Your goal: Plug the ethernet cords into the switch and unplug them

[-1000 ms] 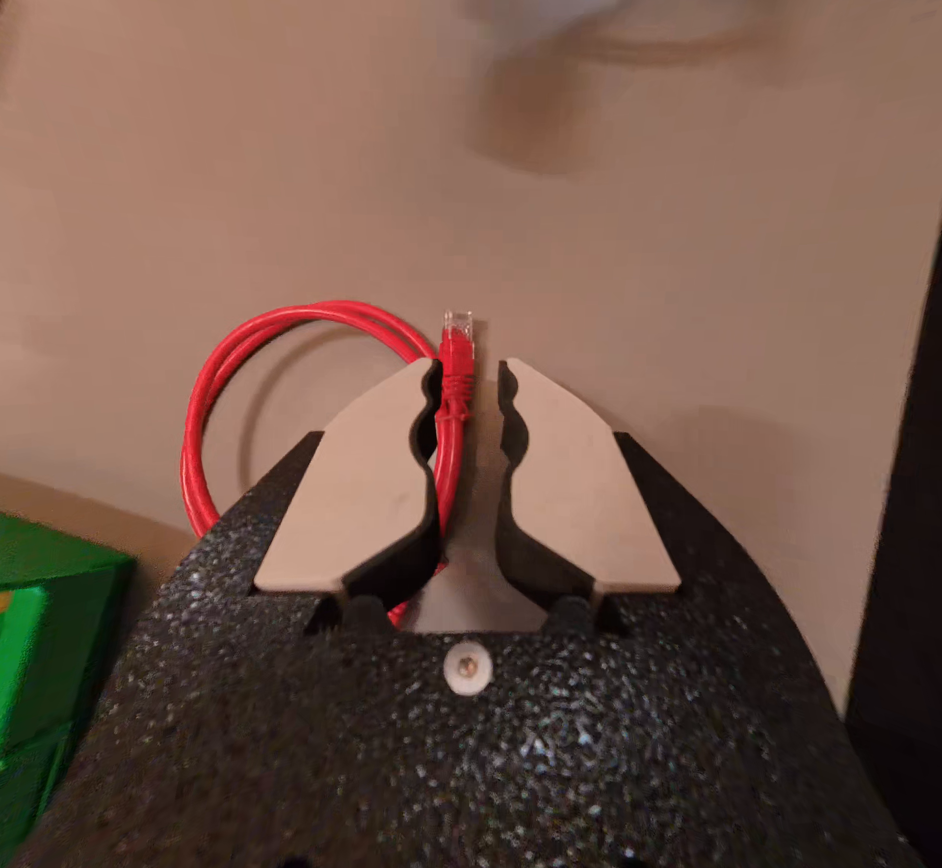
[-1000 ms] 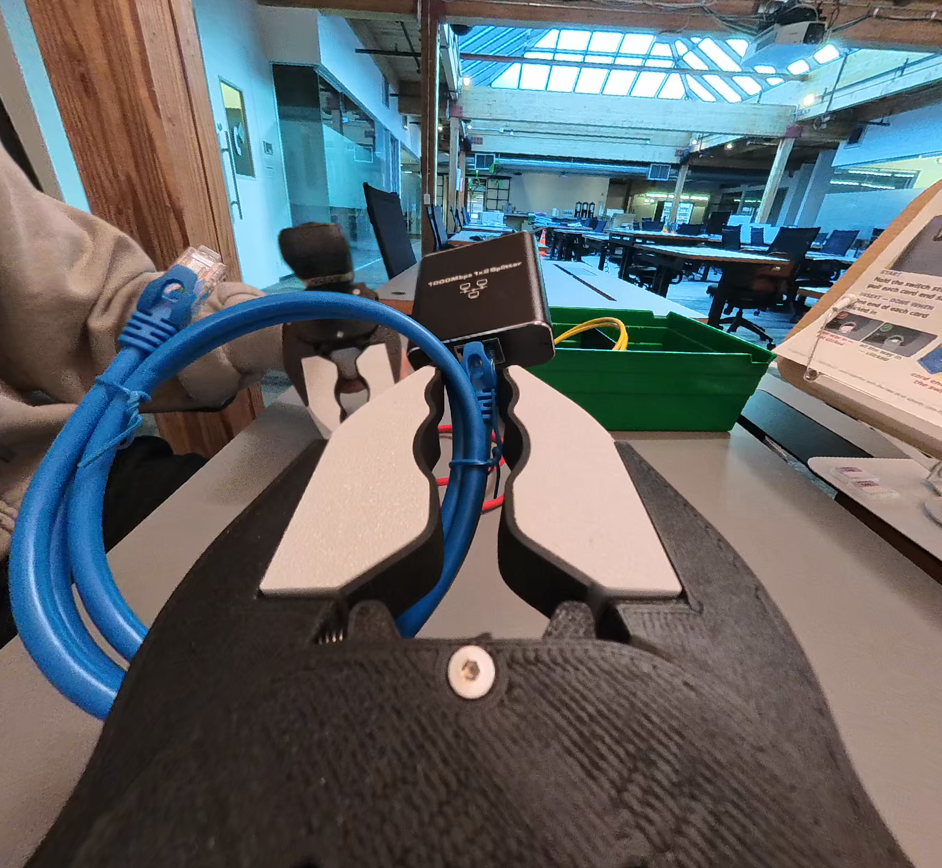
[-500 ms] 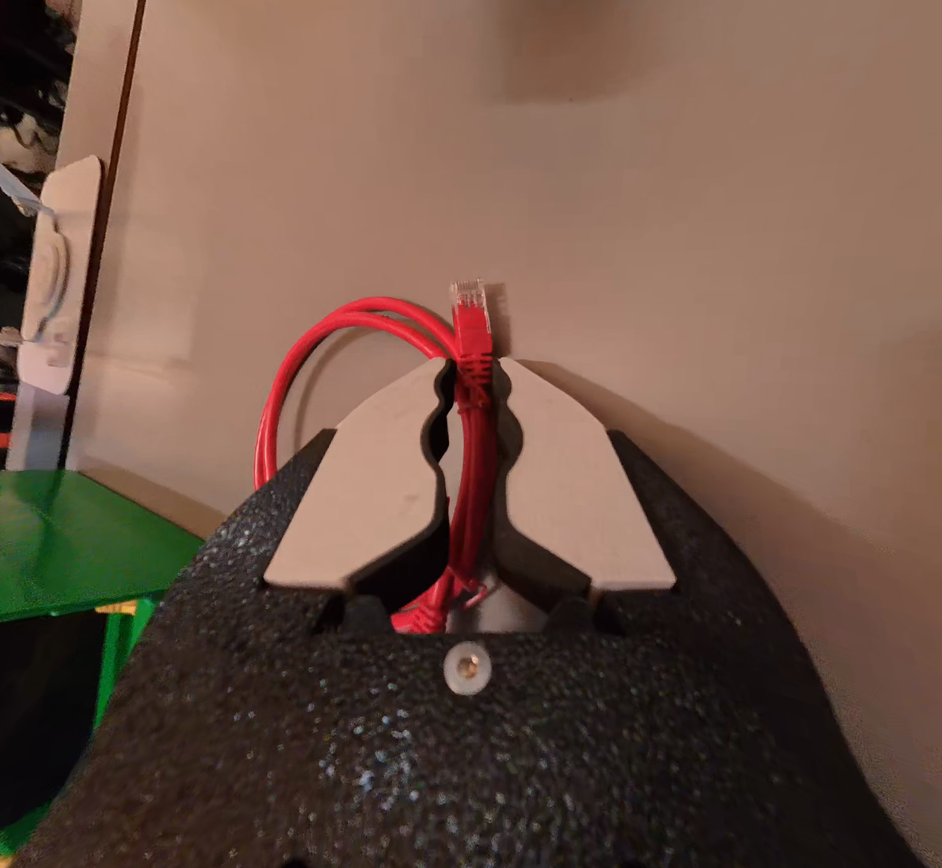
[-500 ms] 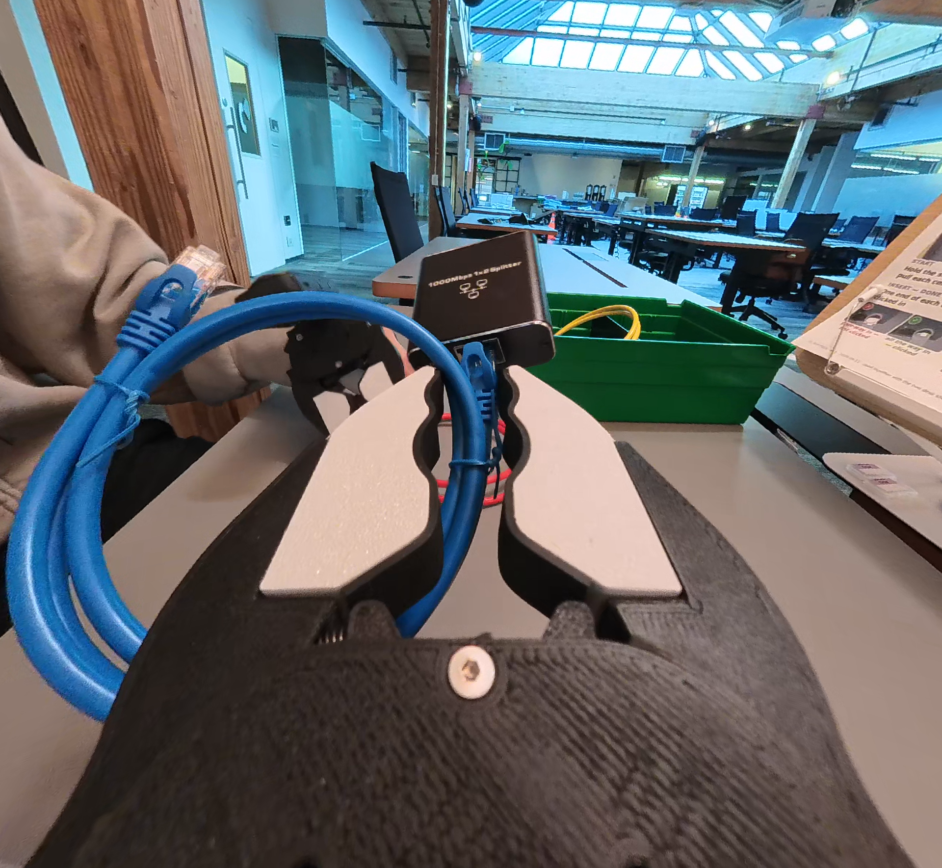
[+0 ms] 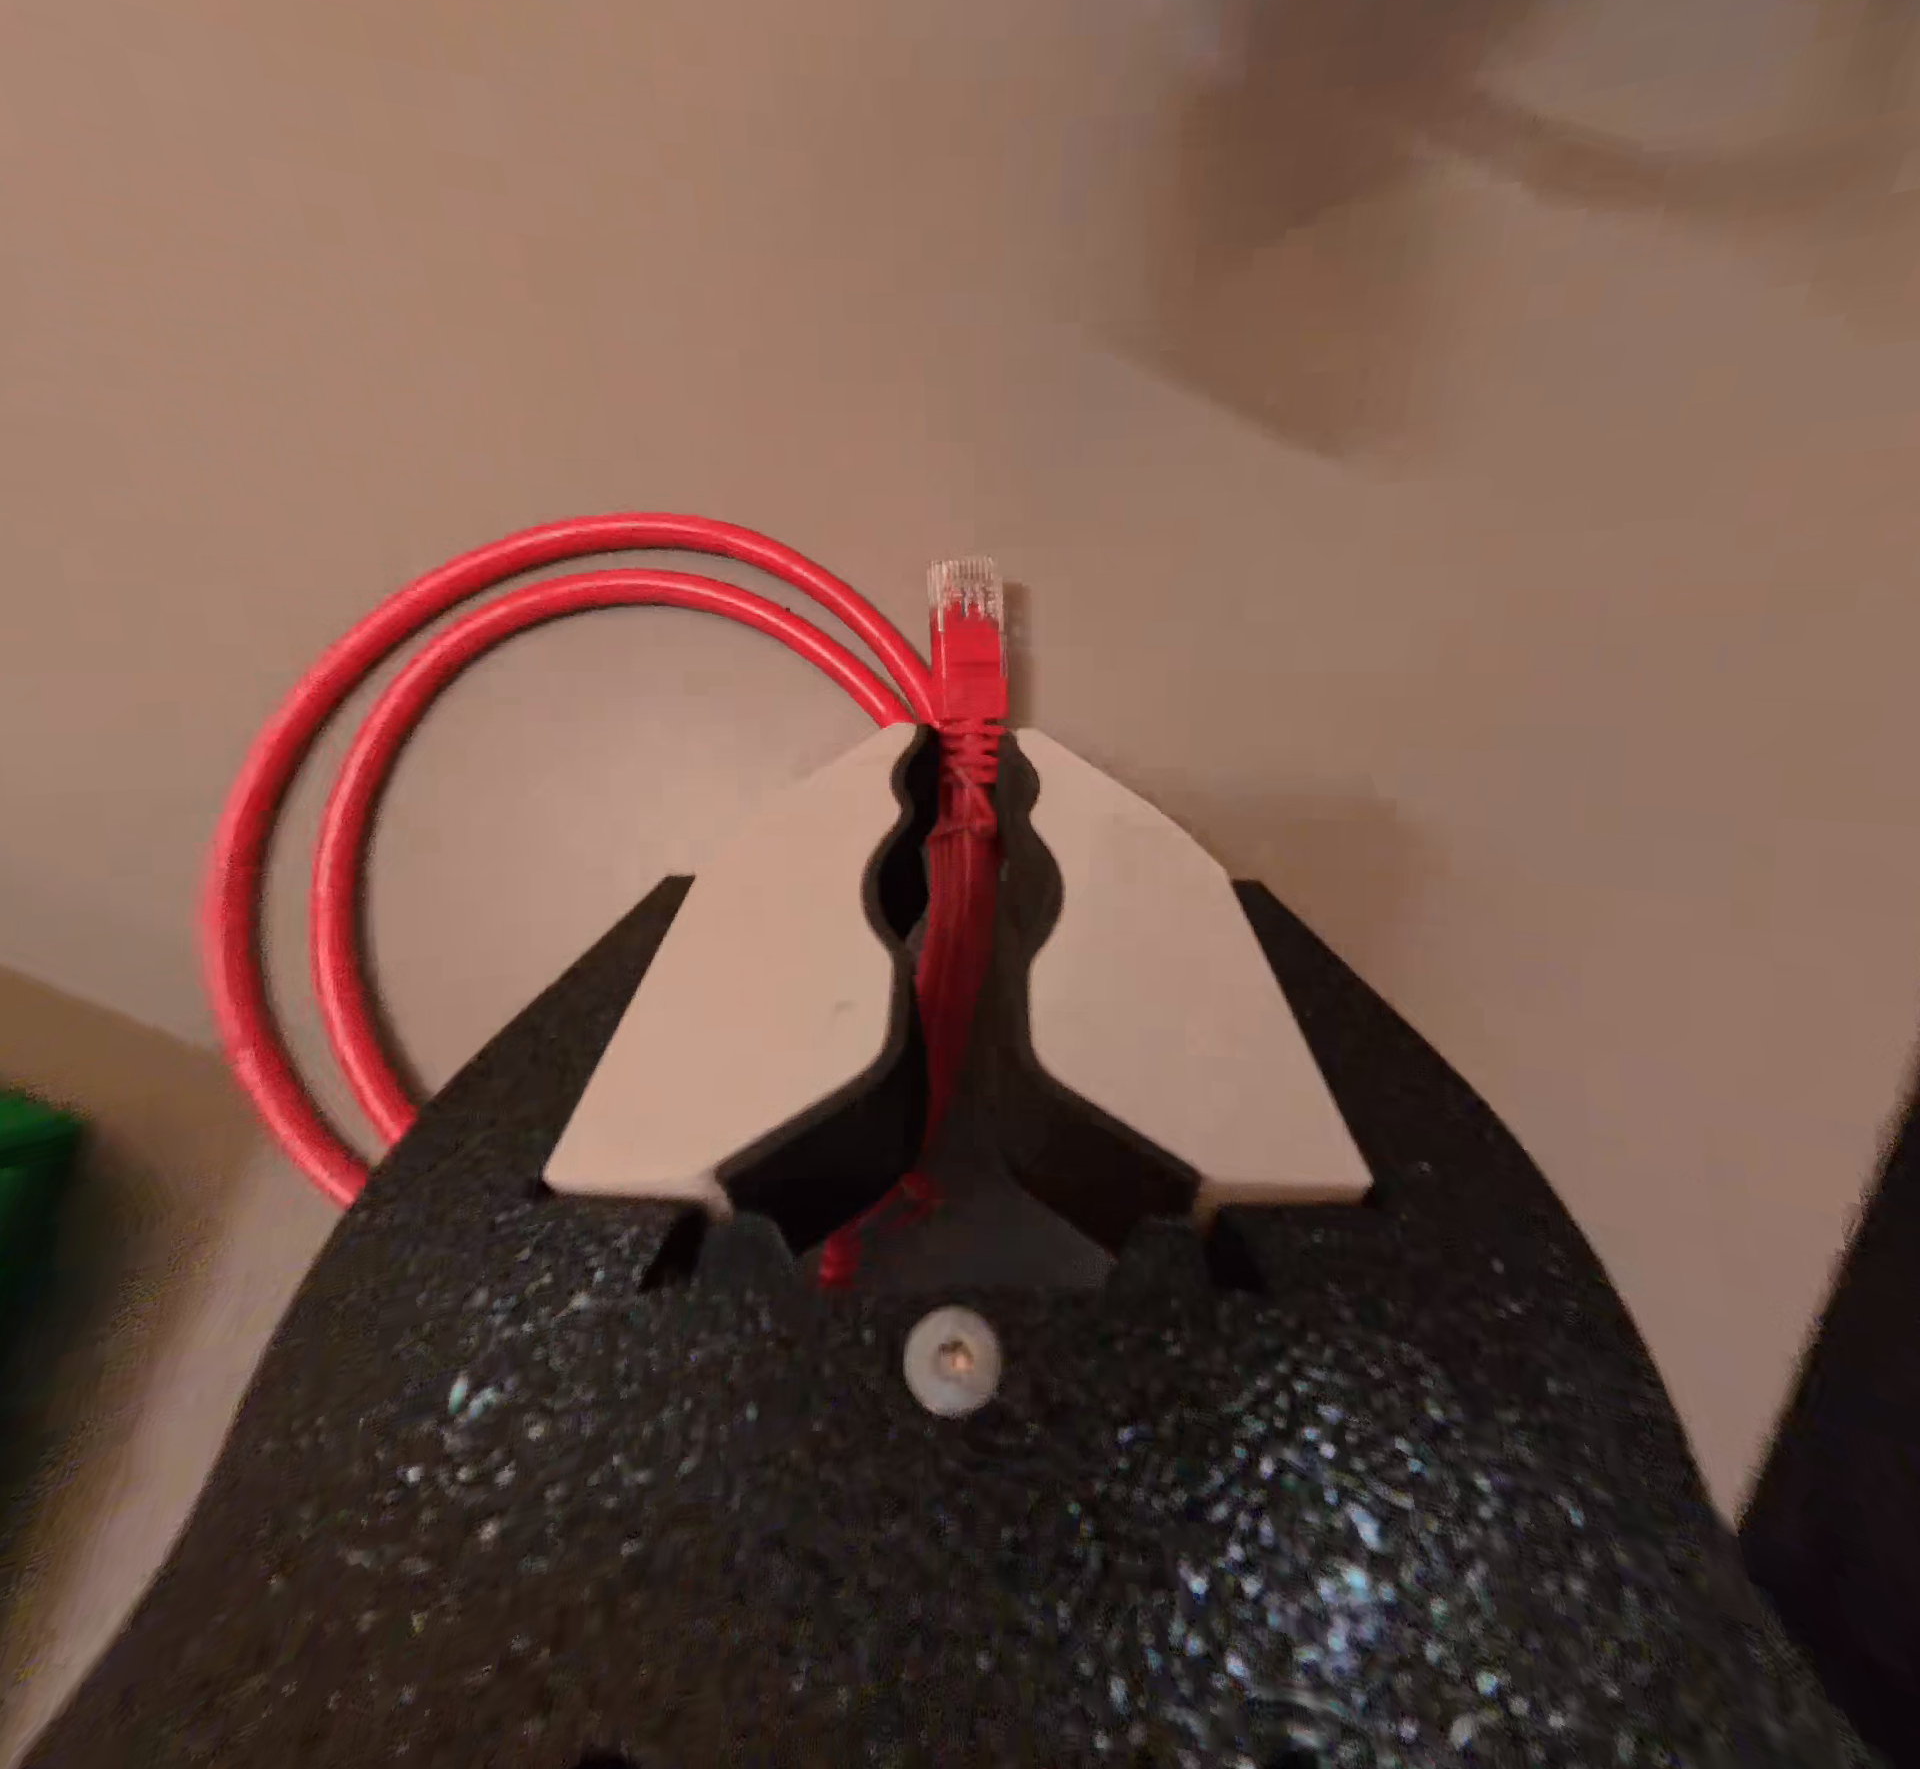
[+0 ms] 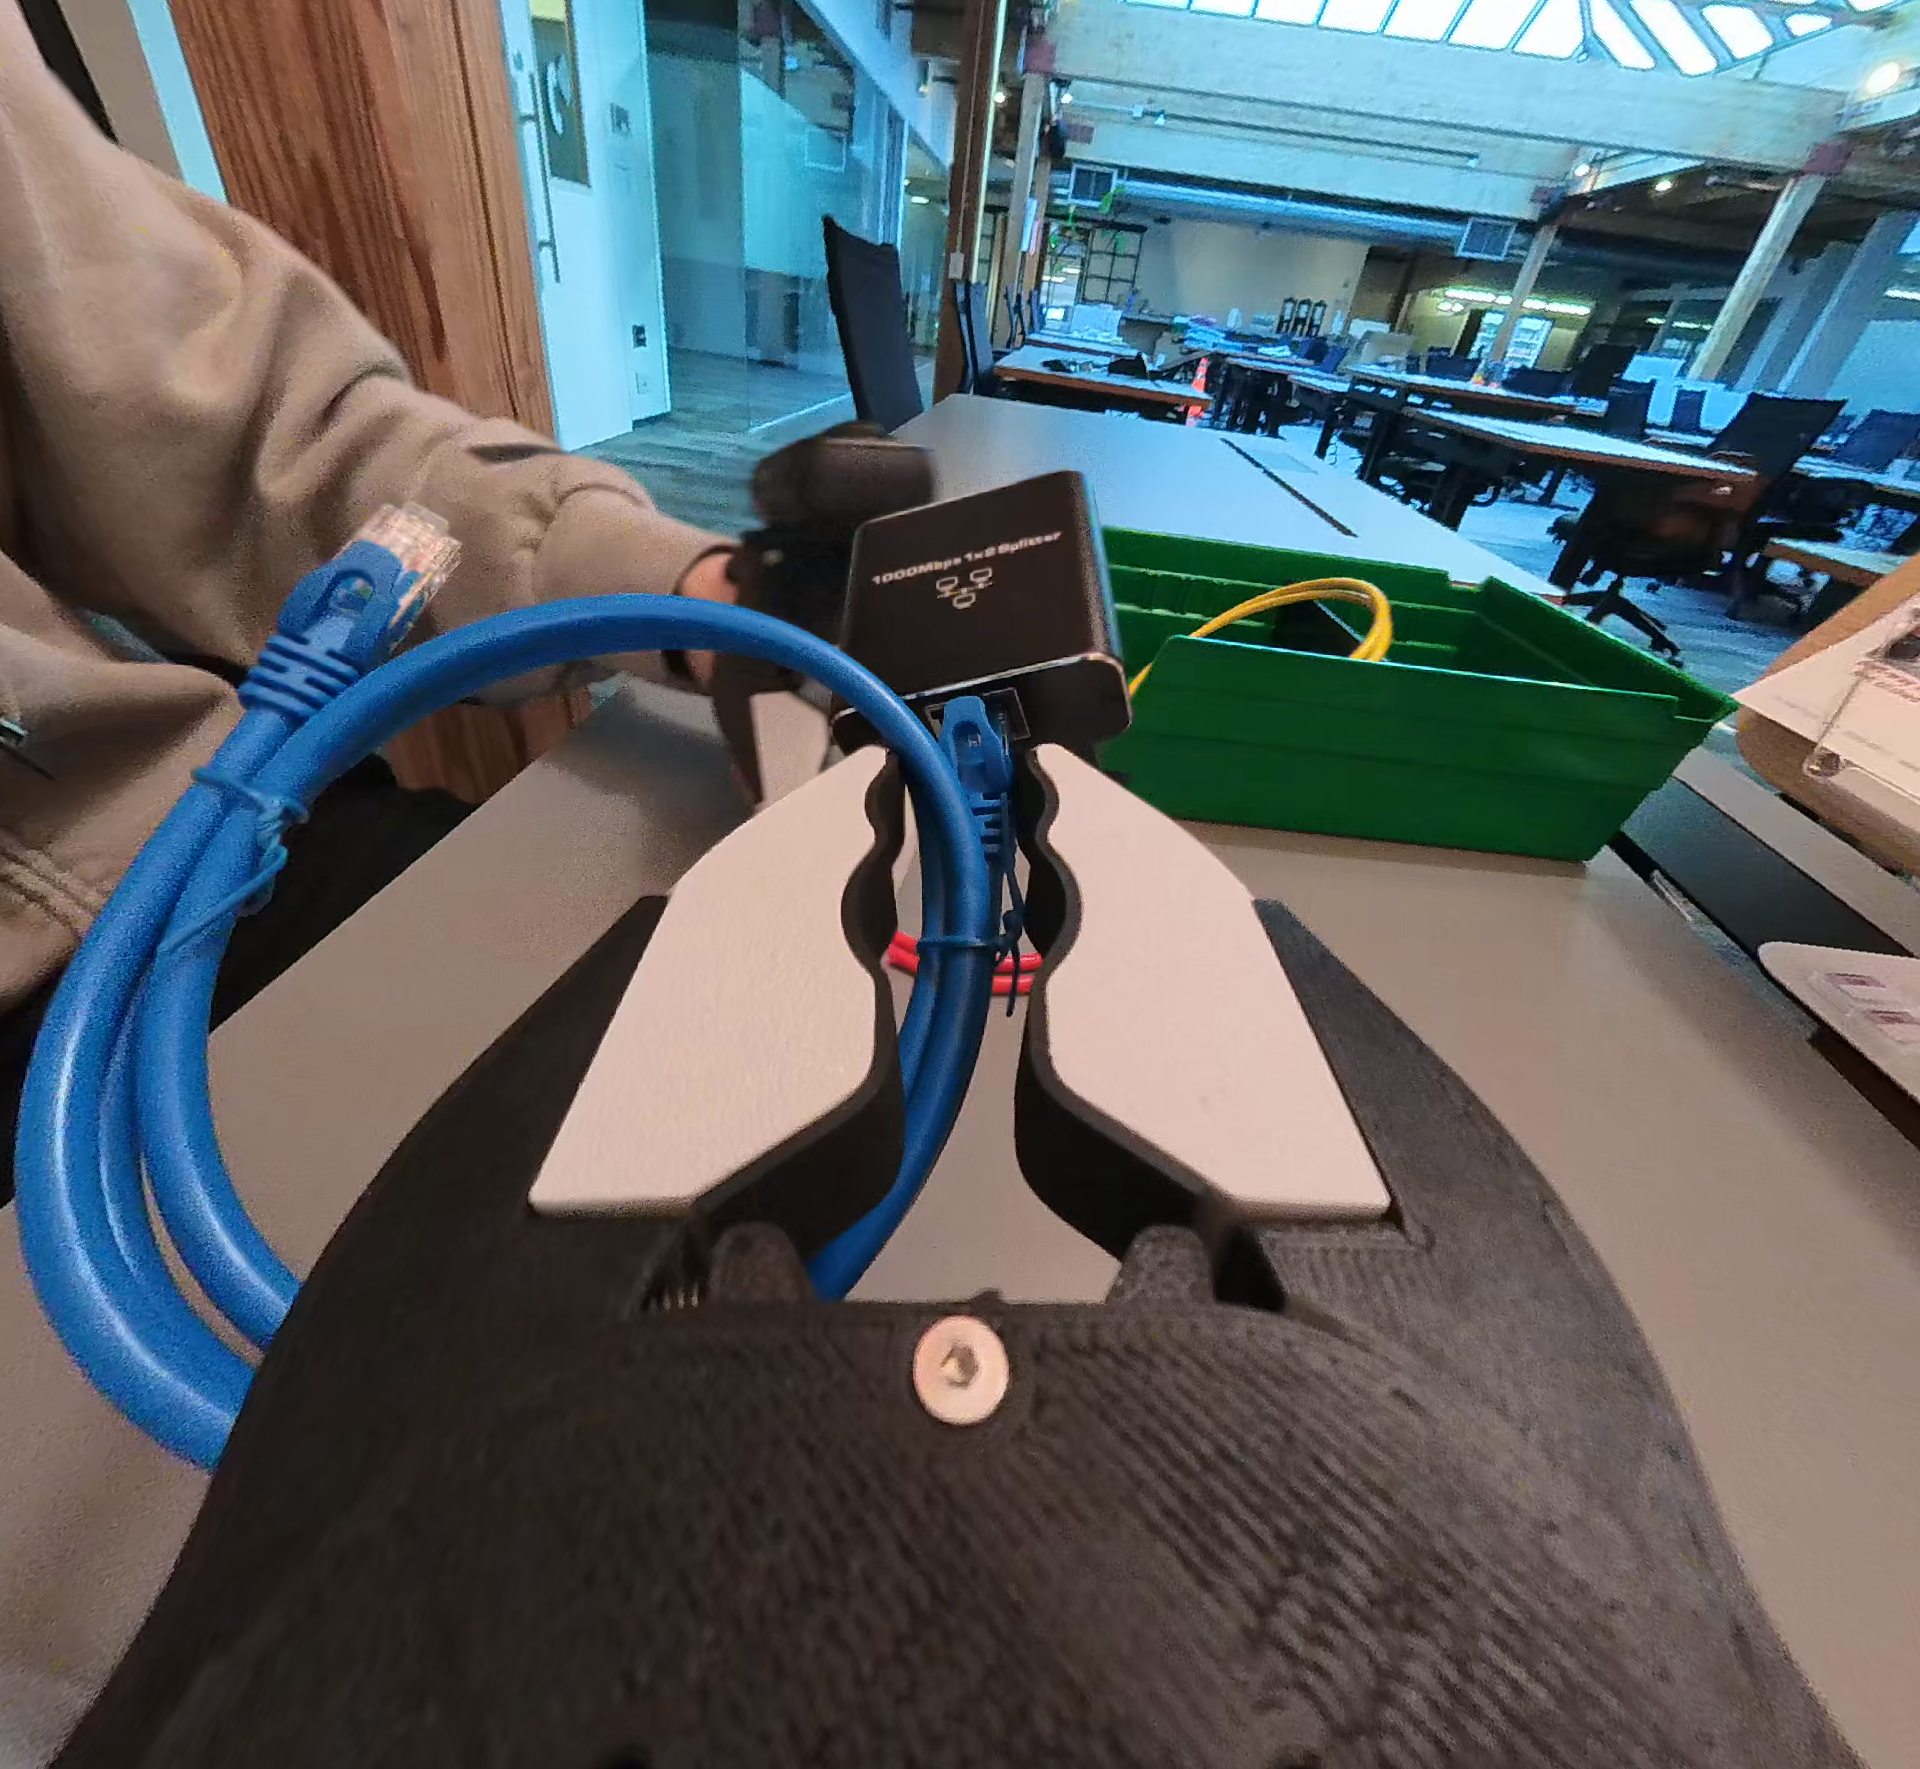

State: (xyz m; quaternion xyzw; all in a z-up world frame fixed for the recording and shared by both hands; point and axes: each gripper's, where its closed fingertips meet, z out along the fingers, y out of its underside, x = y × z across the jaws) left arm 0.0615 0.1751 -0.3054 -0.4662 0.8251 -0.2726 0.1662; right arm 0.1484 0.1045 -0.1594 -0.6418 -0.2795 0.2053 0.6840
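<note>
Left wrist view: left hand-held gripper (image 5: 966, 732) pinches red cord (image 5: 961, 888), plug pointing forward along fingers. Right hand-held gripper (image 6: 961, 763) spread around blue cord (image 6: 940, 888), plugged into switch (image 6: 977, 597) just ahead.

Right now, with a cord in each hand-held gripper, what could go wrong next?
1. The right hand-held gripper is open around the blue cord, whose plug sits at the switch port; the raised switch may shift or tip.
2. The left hand-held gripper clamps the red cord behind its plug; the loose loop could snag during insertion.
</note>
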